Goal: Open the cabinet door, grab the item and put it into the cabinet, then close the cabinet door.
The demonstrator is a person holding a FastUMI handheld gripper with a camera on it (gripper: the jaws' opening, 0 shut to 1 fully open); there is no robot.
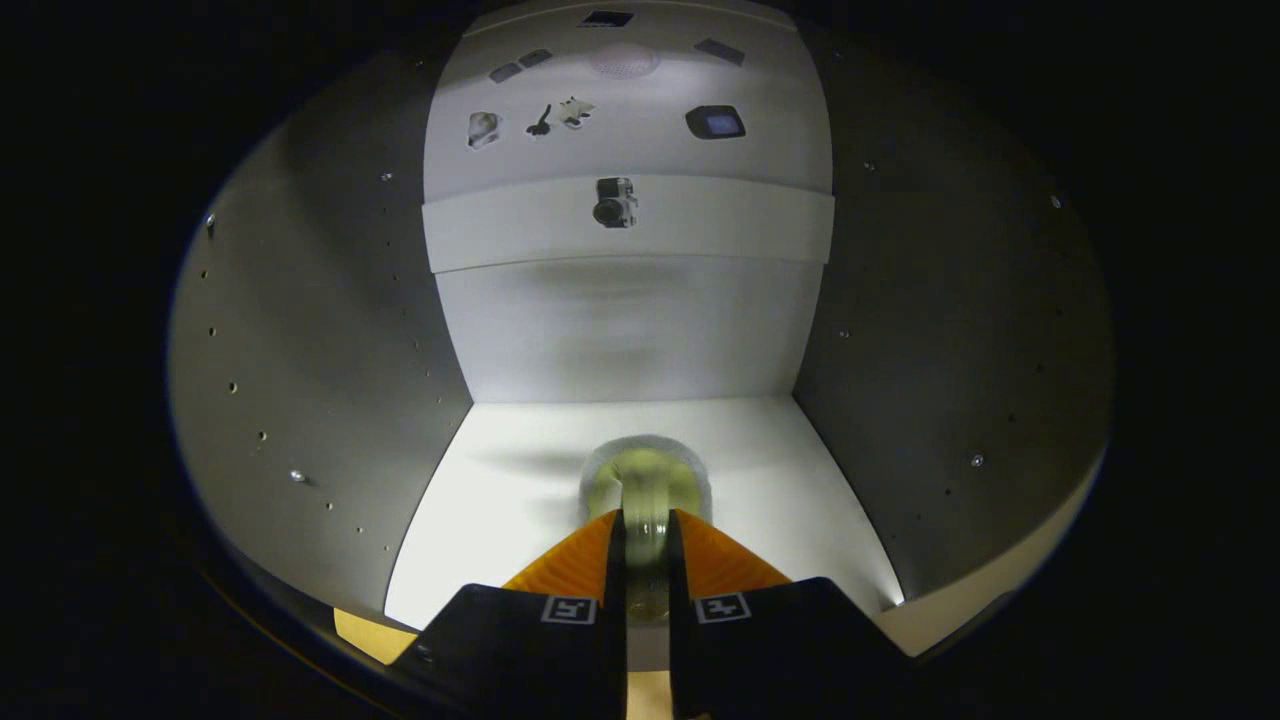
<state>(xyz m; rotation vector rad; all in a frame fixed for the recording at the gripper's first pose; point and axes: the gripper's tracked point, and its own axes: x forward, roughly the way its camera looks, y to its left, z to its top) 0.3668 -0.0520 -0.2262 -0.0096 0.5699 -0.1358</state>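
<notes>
My gripper [646, 522] reaches into the open white cabinet [520, 480]. Its two fingers press from both sides on a pale yellowish, translucent round item [648, 472], which looks like a small cup or roll. The item's far part sticks out beyond the fingertips, low over the cabinet's white floor; whether it touches the floor I cannot tell. The cabinet's back wall [630, 340] stands a short way beyond the item. The cabinet door is out of sight.
Grey side walls [330, 360] with rows of small pin holes close in on the left and right. A white band [700, 225] crosses above the back wall with a small camera [614, 202] fixed to it. The floor's front edge [365, 632] lies below the fingers.
</notes>
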